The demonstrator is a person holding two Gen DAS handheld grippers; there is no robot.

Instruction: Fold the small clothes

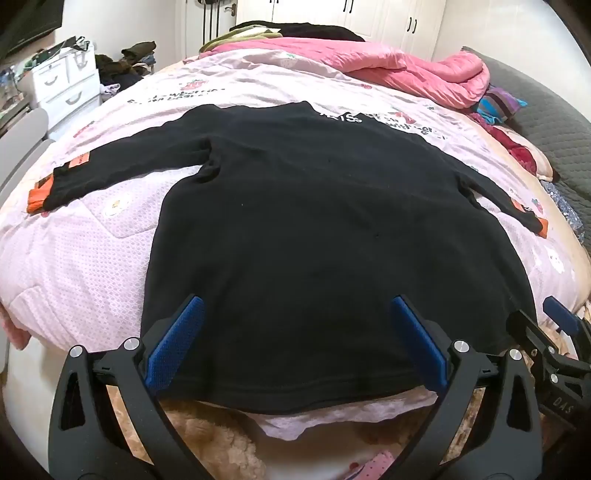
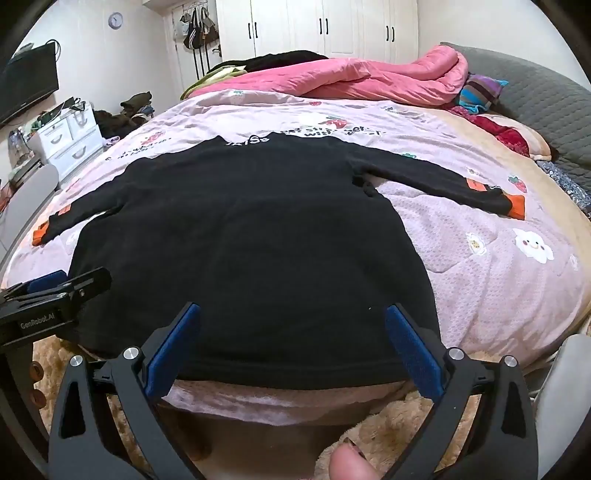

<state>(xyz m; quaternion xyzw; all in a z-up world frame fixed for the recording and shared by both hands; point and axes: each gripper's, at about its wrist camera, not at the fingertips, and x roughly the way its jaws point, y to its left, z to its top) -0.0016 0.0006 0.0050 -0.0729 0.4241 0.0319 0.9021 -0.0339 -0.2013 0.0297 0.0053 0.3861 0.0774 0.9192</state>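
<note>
Lay spread flat, back up, across the pale pink printed quilt (image 1: 92, 258) on the bed: a black long-sleeved top (image 1: 314, 221), both sleeves stretched outward, orange cuffs (image 1: 35, 197) at the ends. Hem nearest the cameras, draped close to the bed's front edge. Left gripper (image 1: 295, 339) poised over the hem's left part, blue-padded fingers (image 1: 177, 343) spread wide, gripping nothing. Right gripper (image 2: 293, 343) likewise splayed wide over the hem's right part, nothing between its pads (image 2: 413, 354); contact with the cloth possibly there, hard to judge from these angles. Bunched at the far side, a bright pink comforter (image 2: 351, 77). Beyond, white wardrobe doors (image 2: 325, 26); off left, a white drawer unit (image 2: 66, 142).
</note>
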